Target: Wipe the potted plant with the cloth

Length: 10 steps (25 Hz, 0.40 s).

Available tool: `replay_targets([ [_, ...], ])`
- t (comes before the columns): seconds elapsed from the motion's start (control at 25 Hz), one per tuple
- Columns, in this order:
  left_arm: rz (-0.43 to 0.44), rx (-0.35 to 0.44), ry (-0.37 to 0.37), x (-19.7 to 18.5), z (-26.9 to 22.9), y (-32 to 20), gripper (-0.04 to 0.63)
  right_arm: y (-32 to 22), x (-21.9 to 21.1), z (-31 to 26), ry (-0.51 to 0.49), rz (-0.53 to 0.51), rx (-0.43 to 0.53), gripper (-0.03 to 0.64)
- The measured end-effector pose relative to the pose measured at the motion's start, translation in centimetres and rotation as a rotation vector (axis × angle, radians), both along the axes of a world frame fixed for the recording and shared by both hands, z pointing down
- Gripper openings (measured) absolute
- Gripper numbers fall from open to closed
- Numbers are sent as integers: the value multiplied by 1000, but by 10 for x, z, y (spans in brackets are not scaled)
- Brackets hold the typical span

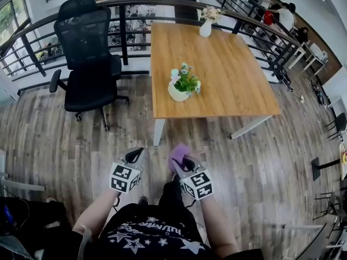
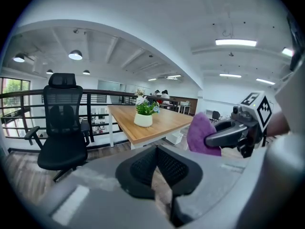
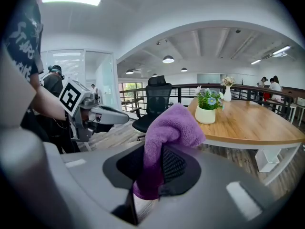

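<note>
Right claw (image 3: 159, 168) pinches the purple cloth (image 3: 171, 125) by its lower folds. A loose puff stands above the jaws, which probably leaves a soft free face for wiping. Left claw (image 2: 155, 168) is pressed together with nothing between the pads, likely kept free to steady the pot later. Potted plant (image 1: 183, 84) sits at centre frame in the head view, on the wooden table (image 1: 227, 75) close to its near edge, where a standing person can reach it. It is well apart from both claws, with bare plank floor (image 1: 81, 140) between, so no wiping has begun. Both claws are held low at bottom centre of the head view, side by side and apart. The forearms are bent out from the torso, and the jaws point forward and slightly down toward the table. In the right gripper view the plant lies right of centre, just beyond the cloth's top.
</note>
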<state>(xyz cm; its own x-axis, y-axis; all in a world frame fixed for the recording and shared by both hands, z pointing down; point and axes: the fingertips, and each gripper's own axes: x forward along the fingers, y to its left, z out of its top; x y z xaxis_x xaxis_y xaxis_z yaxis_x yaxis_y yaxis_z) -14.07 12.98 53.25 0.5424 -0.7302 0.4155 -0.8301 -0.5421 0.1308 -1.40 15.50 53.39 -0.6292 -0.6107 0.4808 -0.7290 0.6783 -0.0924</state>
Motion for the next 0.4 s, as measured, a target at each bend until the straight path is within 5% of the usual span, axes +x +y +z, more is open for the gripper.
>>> replay_targets([
  [0.4, 82, 10, 12, -11, -5, 63, 2, 54, 6, -12, -19, 120, 7, 80],
])
